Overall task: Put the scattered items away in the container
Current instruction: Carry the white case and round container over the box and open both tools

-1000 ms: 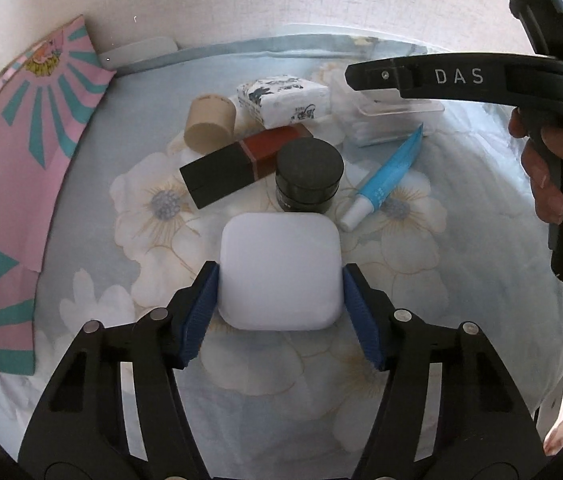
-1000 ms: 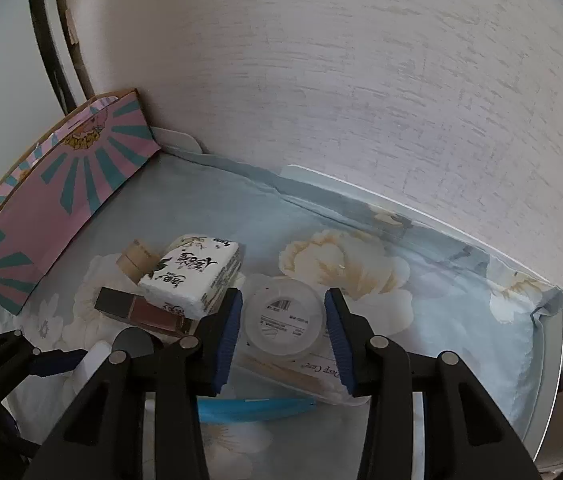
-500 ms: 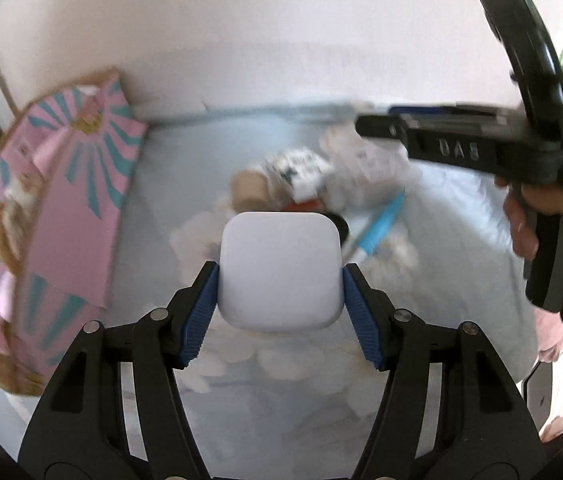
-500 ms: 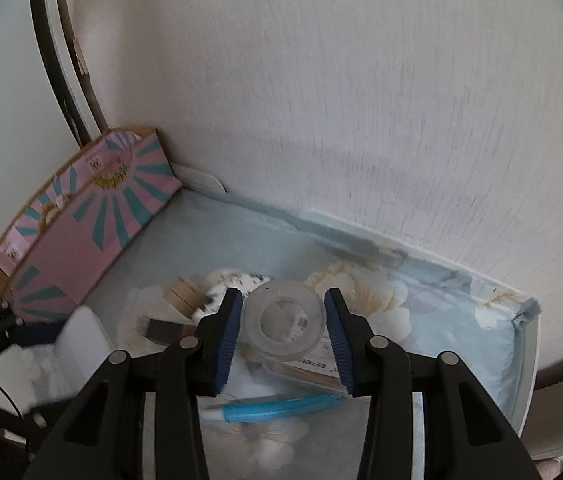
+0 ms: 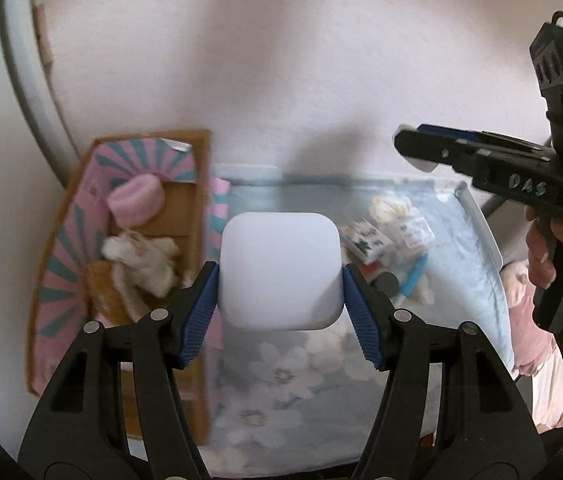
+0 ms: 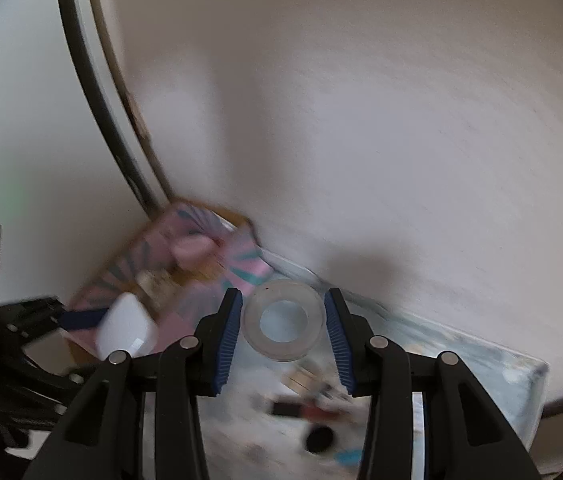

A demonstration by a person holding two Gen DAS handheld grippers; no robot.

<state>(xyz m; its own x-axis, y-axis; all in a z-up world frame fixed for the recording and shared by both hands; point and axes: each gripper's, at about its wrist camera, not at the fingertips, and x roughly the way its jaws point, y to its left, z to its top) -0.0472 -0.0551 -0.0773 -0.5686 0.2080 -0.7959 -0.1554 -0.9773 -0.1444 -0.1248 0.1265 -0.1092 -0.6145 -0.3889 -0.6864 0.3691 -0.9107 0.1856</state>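
The left gripper point(image 5: 280, 294) clamps a white rounded-square case point(image 5: 279, 270); left of it lies the pink striped cardboard box point(image 5: 61, 280), holding a pink puff point(image 5: 135, 200) and fluffy toy point(image 5: 143, 260). The right gripper point(image 6: 283, 334) pinches a clear round container point(image 6: 283, 326); blurred clutter lies on the floral cloth point(image 6: 461, 344) beneath.

Lifted high off the flowery cloth point(image 5: 361, 380) now, the white box point(image 5: 279, 270), squeezed in the left gripper point(image 5: 279, 300), and carried over by the pink box point(image 5: 61, 280). Lifted up too, the clear round tub point(image 6: 283, 322), pinched in the right gripper point(image 6: 283, 336), swung toward the pink box. Left far below, looking small: the little things on the cloth.
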